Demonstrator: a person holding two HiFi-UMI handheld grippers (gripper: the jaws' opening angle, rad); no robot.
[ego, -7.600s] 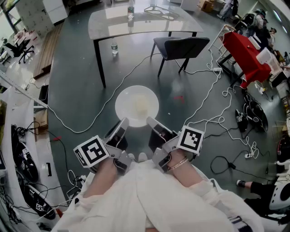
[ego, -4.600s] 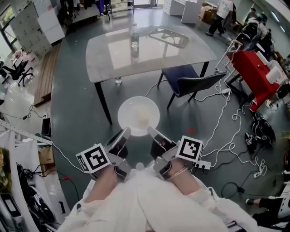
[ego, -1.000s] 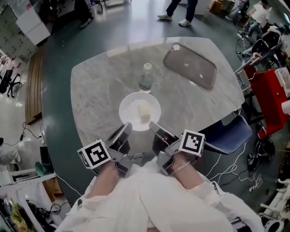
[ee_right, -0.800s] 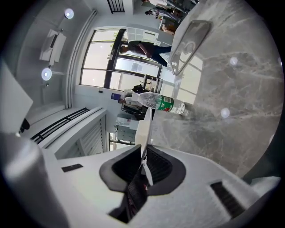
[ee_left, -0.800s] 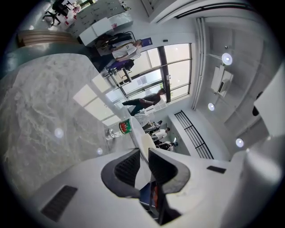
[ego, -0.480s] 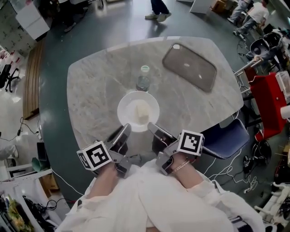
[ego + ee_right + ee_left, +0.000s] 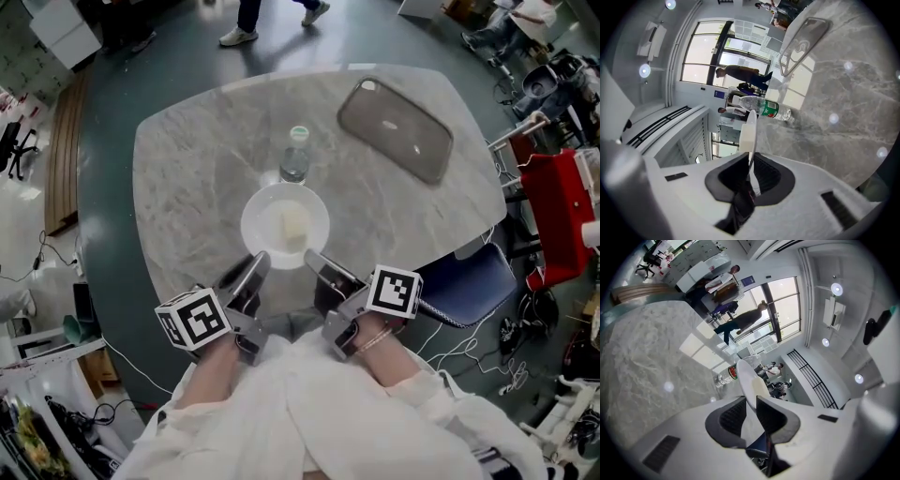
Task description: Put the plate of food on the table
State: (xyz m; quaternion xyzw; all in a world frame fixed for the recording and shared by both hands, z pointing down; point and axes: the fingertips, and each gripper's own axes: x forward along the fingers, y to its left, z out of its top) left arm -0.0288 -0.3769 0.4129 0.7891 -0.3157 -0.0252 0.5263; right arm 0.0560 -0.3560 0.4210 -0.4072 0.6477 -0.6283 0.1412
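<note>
White and round, the shallow plate in the head view is held over the grey marble desk, just on the near side of the clear plastic water bottle. Whether its base touches the stone I cannot tell. It carries one pale block of food, sitting loose near the middle. The left tool and right tool each grip the rim on the side away from the water bottle. An empty dark grey oblong tray lies beyond and to the right of the bottle.

The left gripper view shows the left tool clamped on the thin plate edge, with the bottle just past it.

The right gripper view shows the right tool pinched shut on the rim likewise, with the food on top and the bottle behind it.

I judge the plate to be stiff, light, glazed and slippery, and breakable if dropped. Two level rim grips suit it. Any tilt could let the food slide.
</note>
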